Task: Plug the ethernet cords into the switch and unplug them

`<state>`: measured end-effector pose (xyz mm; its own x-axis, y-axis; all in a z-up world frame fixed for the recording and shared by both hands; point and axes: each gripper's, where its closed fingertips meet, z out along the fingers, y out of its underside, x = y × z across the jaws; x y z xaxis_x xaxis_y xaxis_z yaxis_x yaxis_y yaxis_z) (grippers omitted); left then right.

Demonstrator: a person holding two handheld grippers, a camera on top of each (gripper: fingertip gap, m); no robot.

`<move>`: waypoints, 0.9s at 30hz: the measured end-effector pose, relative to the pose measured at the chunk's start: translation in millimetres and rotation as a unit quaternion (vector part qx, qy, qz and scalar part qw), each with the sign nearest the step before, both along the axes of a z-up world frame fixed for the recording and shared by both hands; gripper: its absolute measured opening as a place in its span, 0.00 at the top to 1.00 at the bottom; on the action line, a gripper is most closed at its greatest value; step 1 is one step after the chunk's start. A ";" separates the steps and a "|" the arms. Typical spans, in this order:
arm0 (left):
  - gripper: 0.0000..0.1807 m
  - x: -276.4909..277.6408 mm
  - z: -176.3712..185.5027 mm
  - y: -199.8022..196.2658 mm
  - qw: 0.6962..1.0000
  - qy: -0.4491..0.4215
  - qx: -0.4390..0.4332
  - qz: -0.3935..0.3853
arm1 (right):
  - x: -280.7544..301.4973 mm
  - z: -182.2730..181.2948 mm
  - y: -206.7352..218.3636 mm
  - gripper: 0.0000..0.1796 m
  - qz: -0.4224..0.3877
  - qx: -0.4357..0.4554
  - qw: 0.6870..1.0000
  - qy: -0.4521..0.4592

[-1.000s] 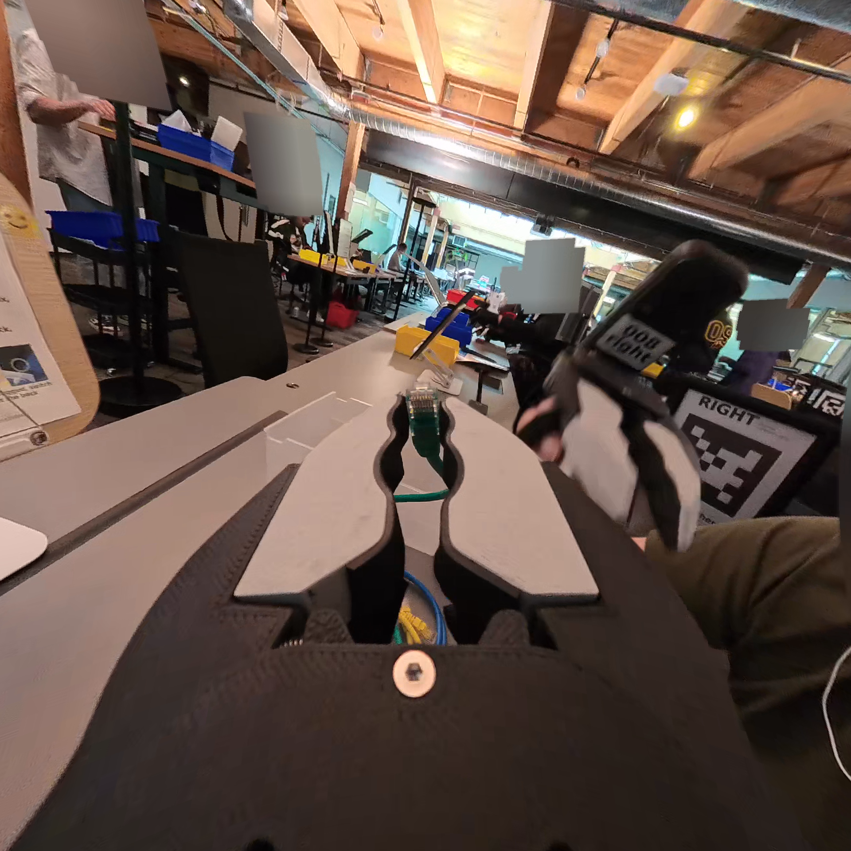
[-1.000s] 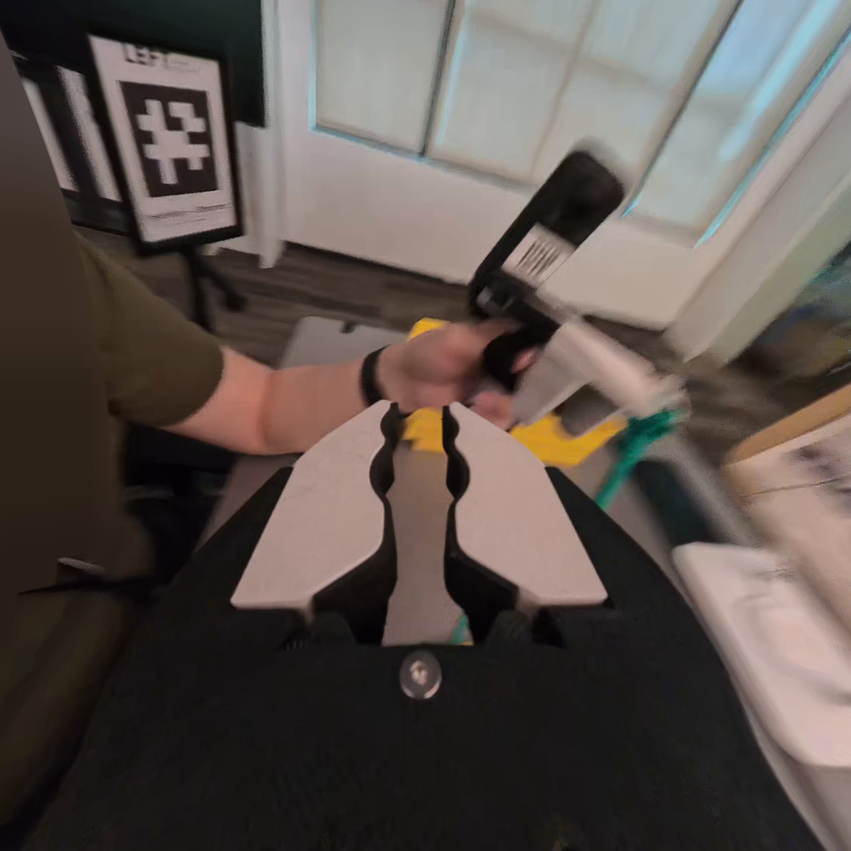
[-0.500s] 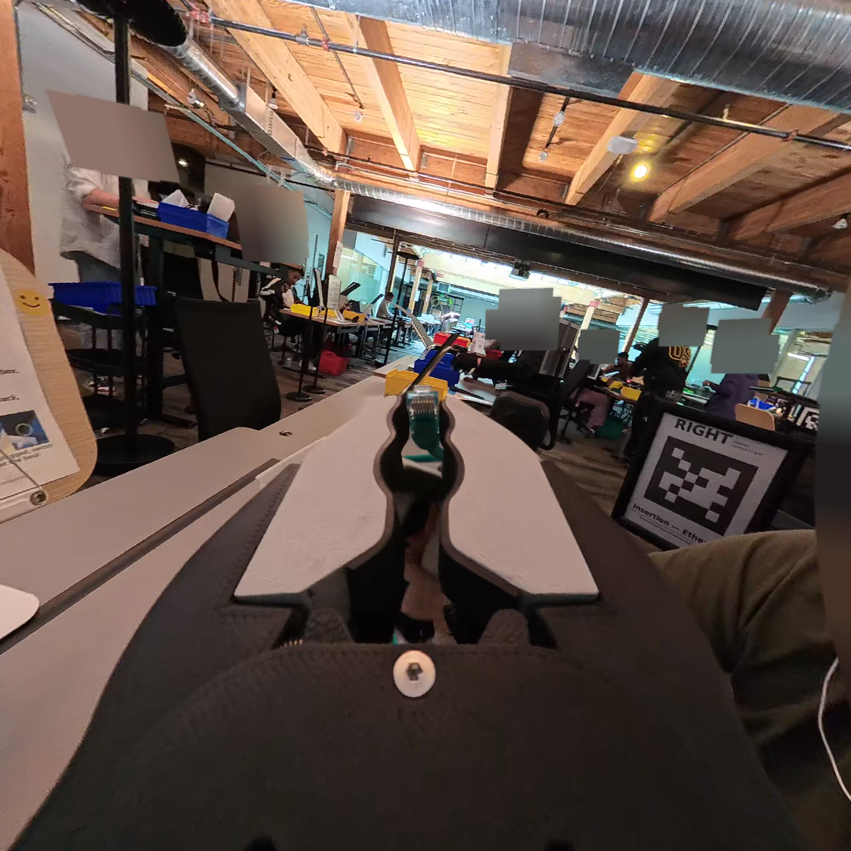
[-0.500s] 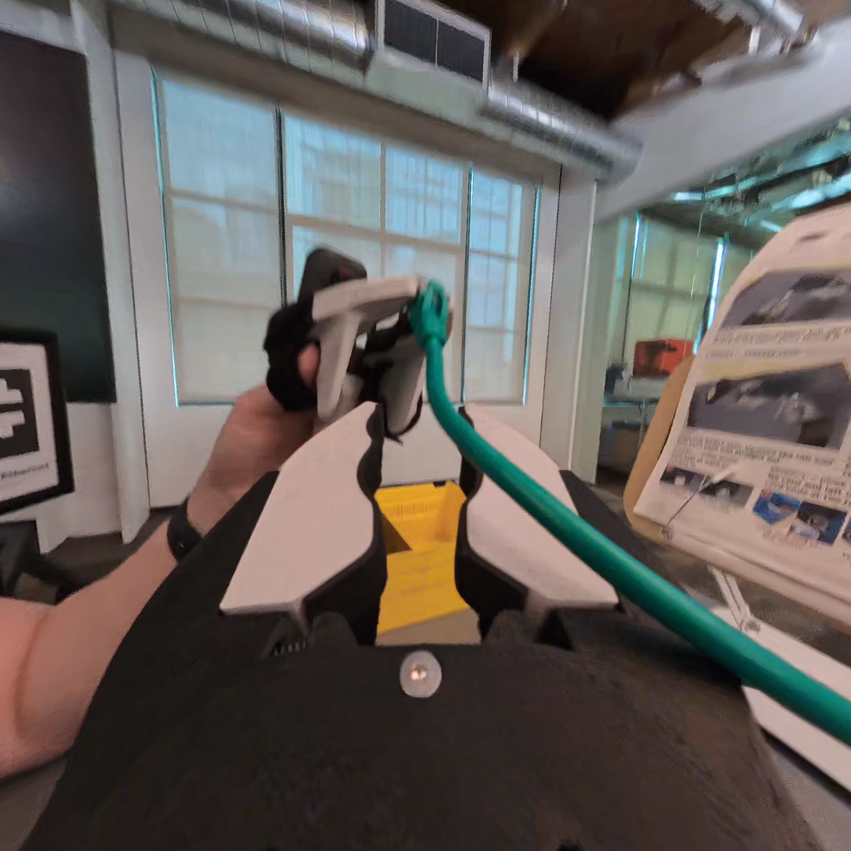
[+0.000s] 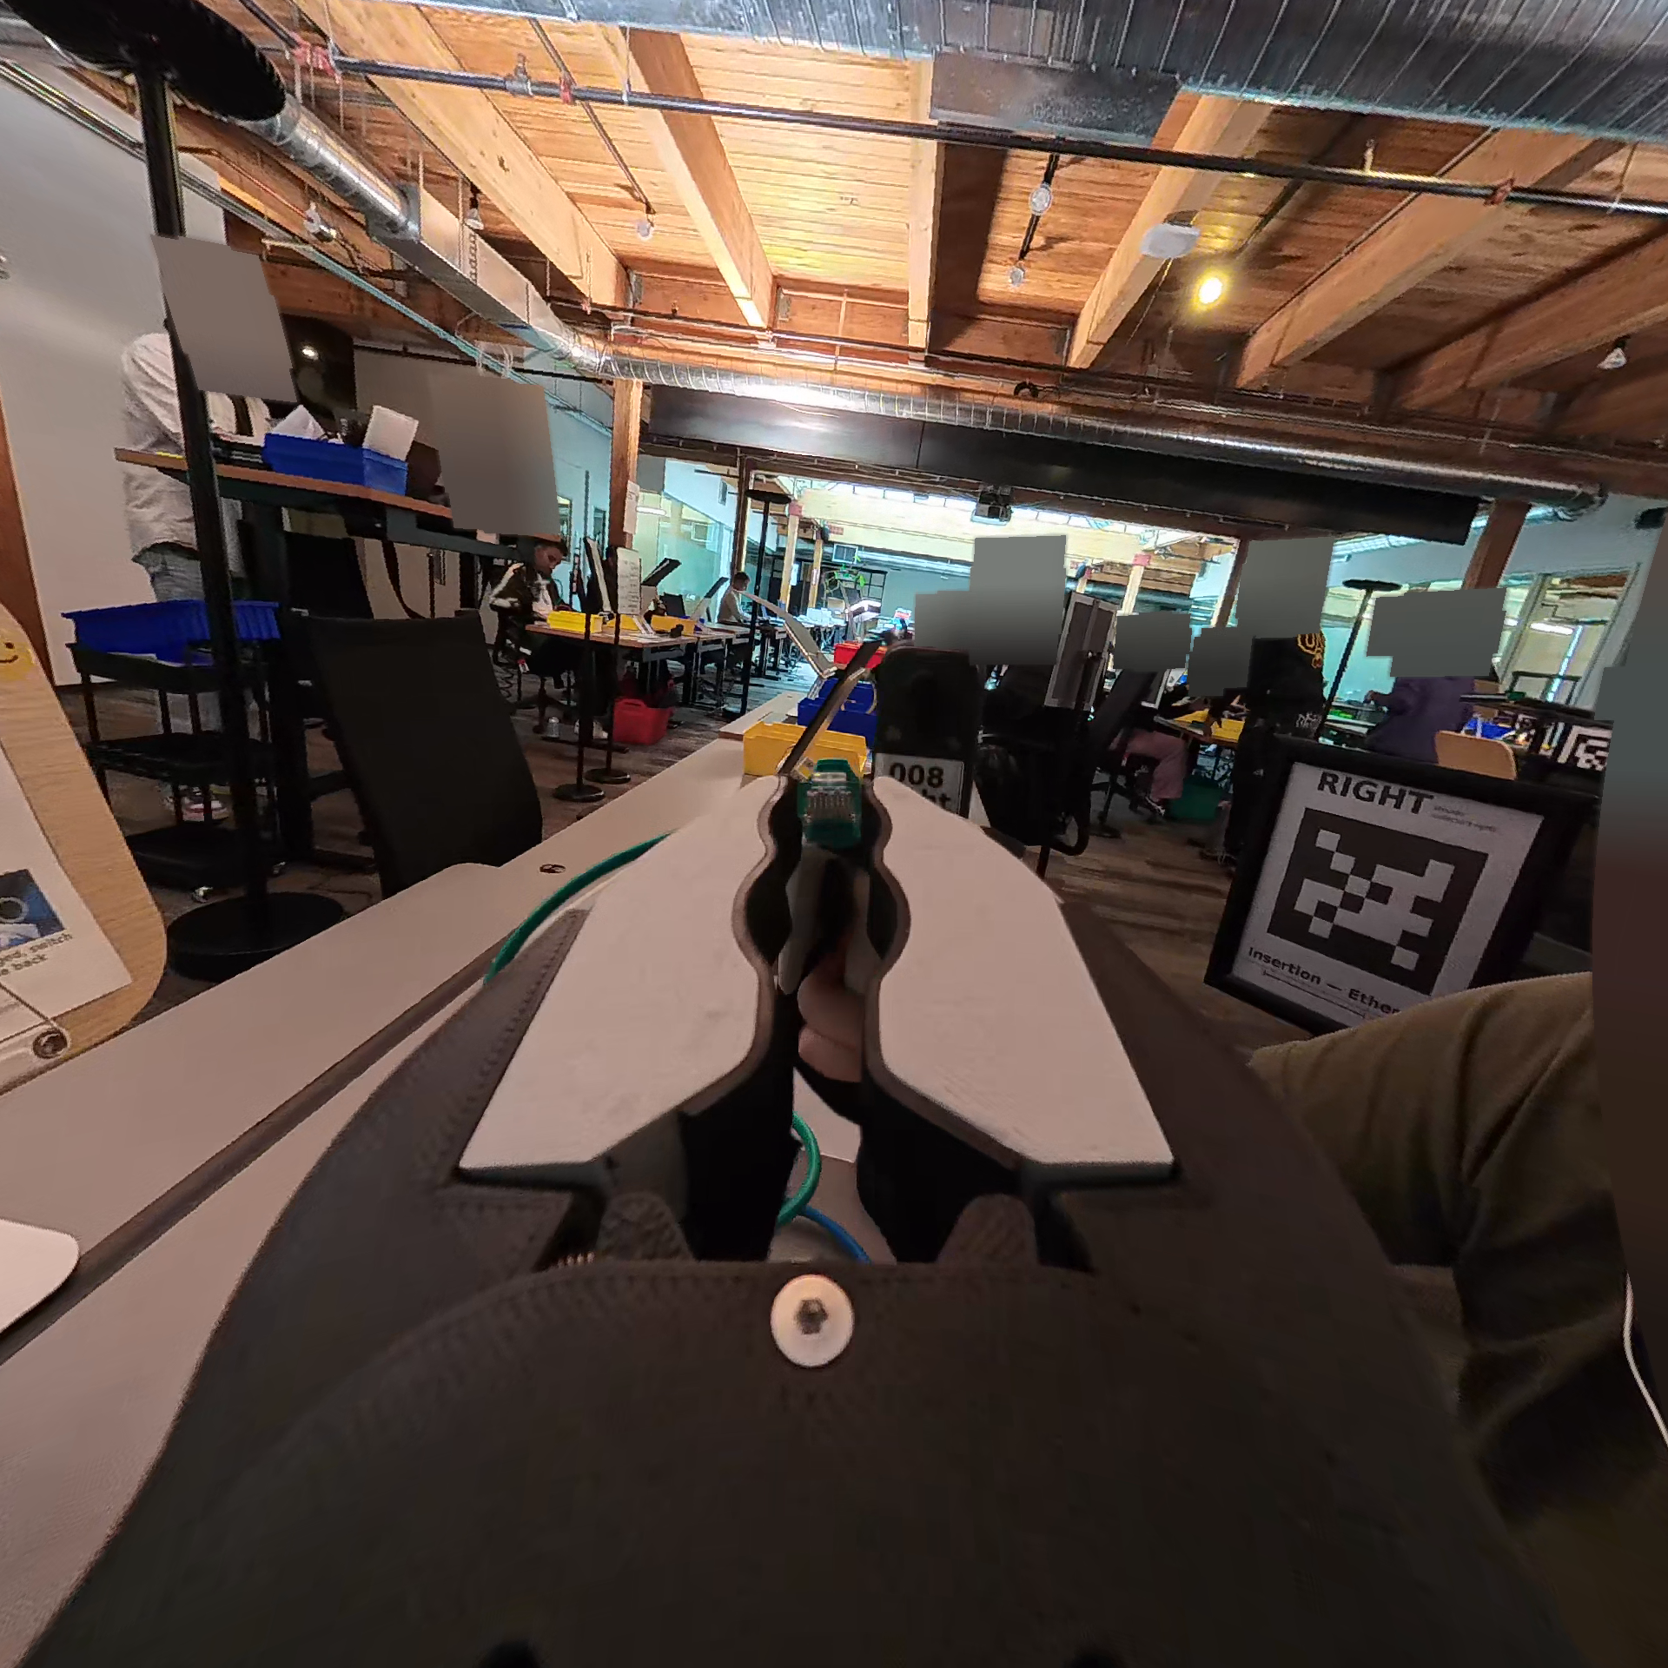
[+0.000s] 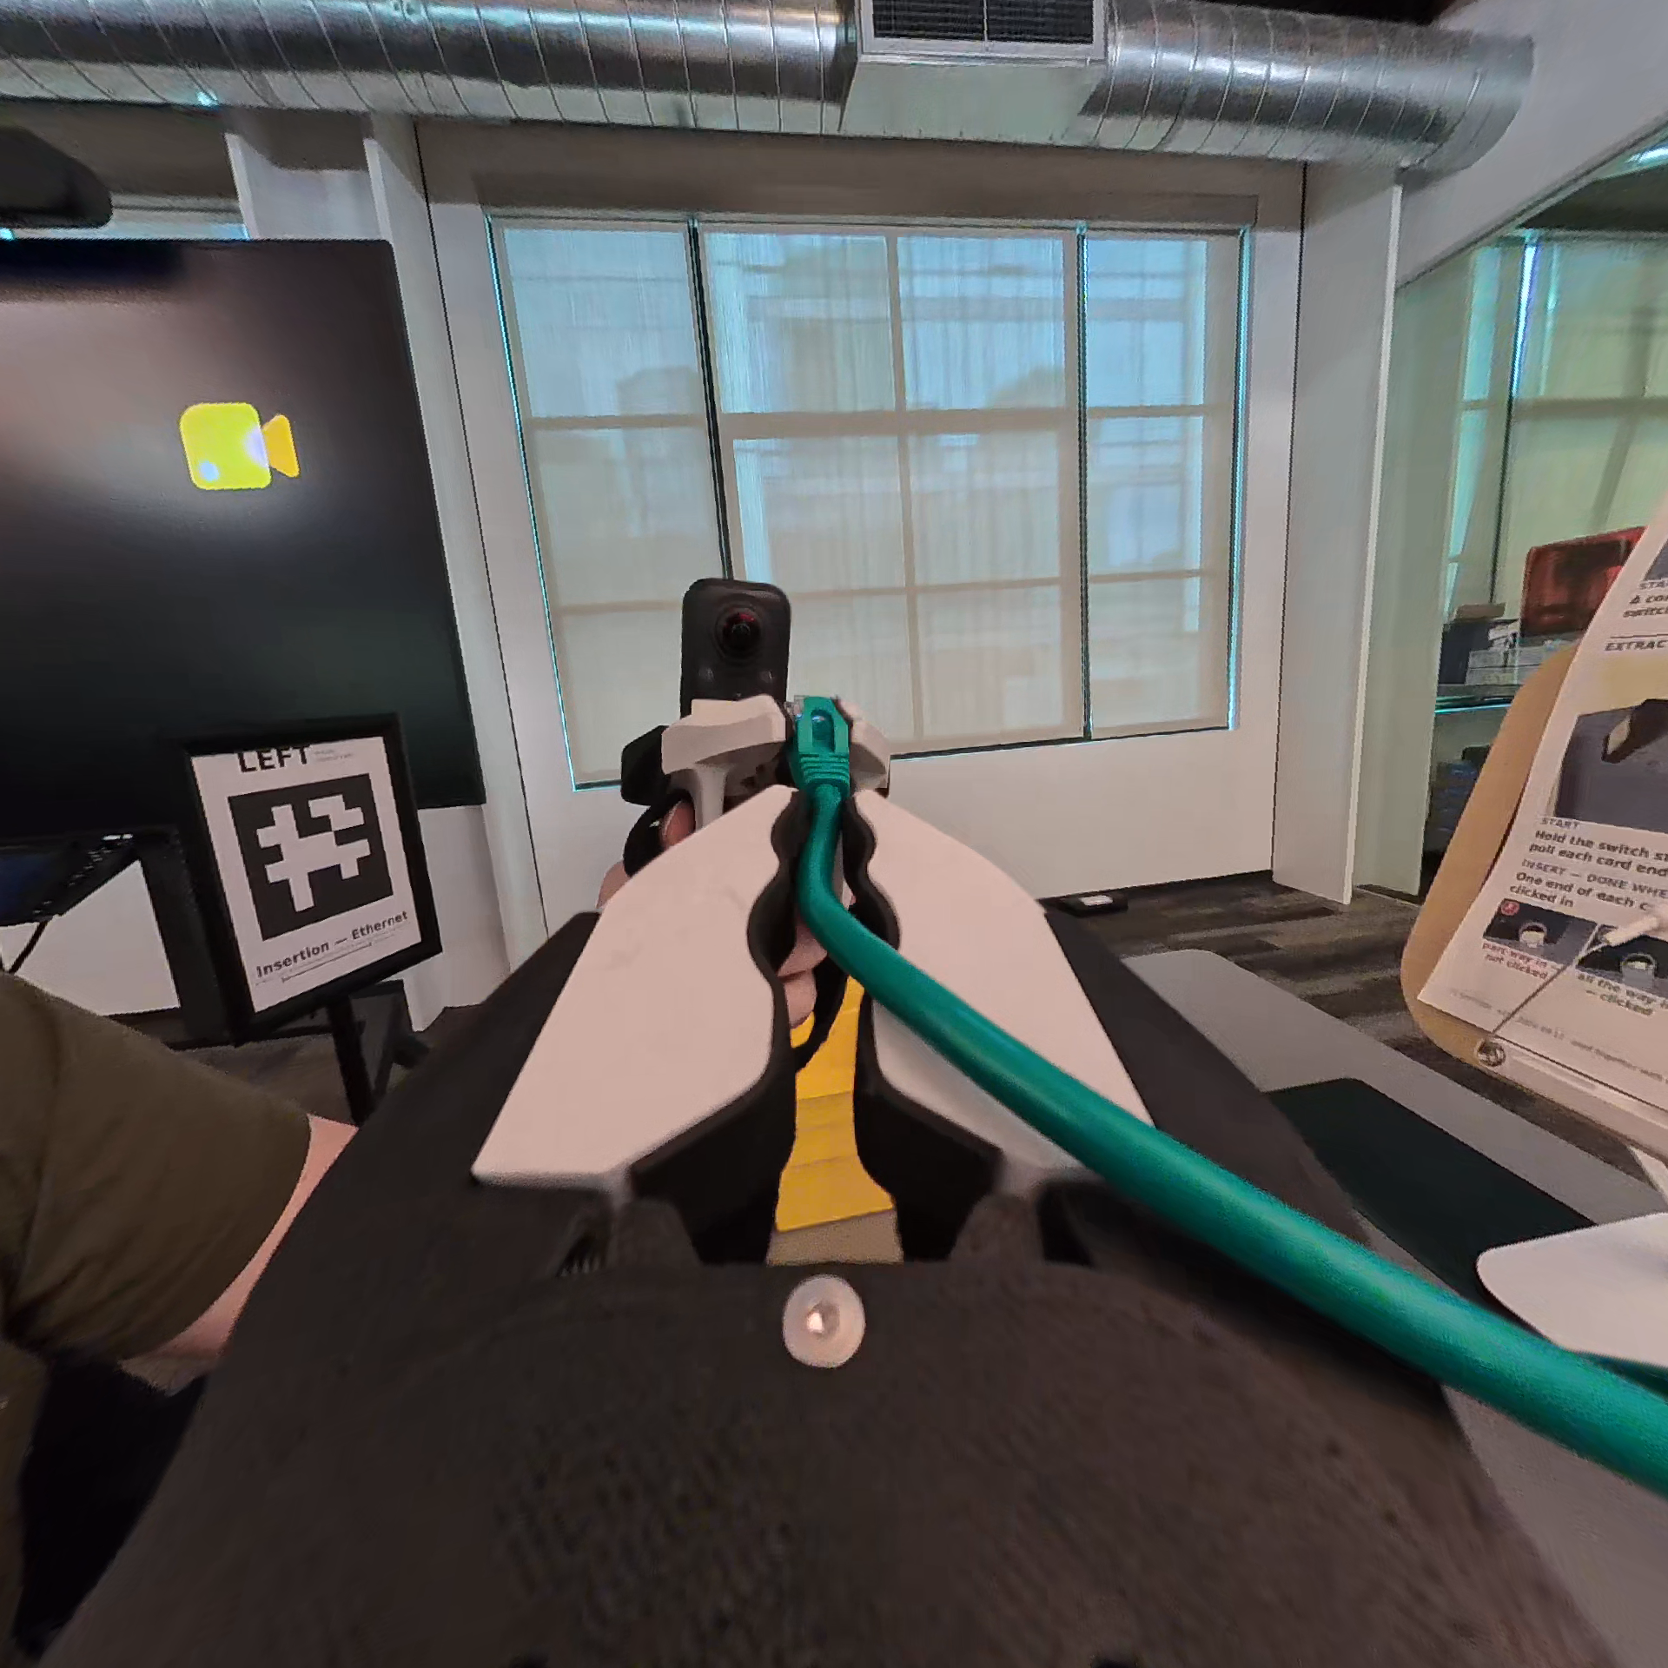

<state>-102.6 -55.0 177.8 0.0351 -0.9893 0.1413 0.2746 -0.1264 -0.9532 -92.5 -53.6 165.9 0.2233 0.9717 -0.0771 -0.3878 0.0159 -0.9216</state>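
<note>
My left gripper (image 5: 829, 794) is shut on the green ethernet plug (image 5: 830, 808), which sticks out past its tips, held up in the air. My right gripper (image 6: 820, 803) faces it and is shut on the green cord (image 6: 1128, 1137) just behind the plug (image 6: 817, 740). The cord runs back over the right finger and off to the lower right. In the right wrist view the left gripper (image 6: 767, 749) sits straight ahead, tip to tip. In the left wrist view the right gripper's fingers (image 5: 803, 912) show through the gap. I cannot pick out the switch.
The grey table (image 5: 226, 1083) lies below, with a green cord loop (image 5: 560, 903) and a blue cable (image 5: 830, 1232). A yellow bin (image 6: 826, 1164) sits under the grippers. A white rounded object (image 6: 1570, 1282) and an instruction board (image 6: 1579, 857) stand right. Framed marker signs (image 5: 1372, 894) (image 6: 311, 857) flank the table. Less than 4 cm separates the two grippers' tips.
My right gripper swung up to face the left gripper and narrowed around the green cord behind the plug. My left gripper lifted slightly, still holding the plug.
</note>
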 end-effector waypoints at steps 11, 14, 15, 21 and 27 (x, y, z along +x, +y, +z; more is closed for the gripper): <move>0.93 3.7 -3.4 -4.6 1.000 0.021 0.021 -0.001 | 4.1 -0.5 -2.4 0.97 -0.001 0.019 0.999 -0.031; 0.94 4.8 -4.6 -5.8 0.999 0.025 0.024 -0.005 | 5.4 -0.7 -4.0 0.97 0.005 0.021 0.999 -0.027; 0.94 5.0 -5.6 -4.5 0.999 0.029 0.025 -0.001 | 5.3 -1.9 -2.6 0.97 0.005 0.016 0.999 -0.031; 0.84 -2.0 -17.9 11.4 0.994 0.090 0.032 0.052 | 12.5 -2.0 3.2 0.97 -0.057 0.059 0.994 -0.076; 0.65 -47.4 -109.8 81.2 0.907 0.366 0.031 0.206 | 38.6 16.7 -3.7 0.97 -0.083 0.102 0.987 -0.093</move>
<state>-150.0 26.2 68.0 0.4658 -0.8760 -0.1246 -0.4232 -0.0969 -0.9009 -54.0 -57.3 182.6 0.3734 0.9114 0.1732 -0.1892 0.2576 -0.9475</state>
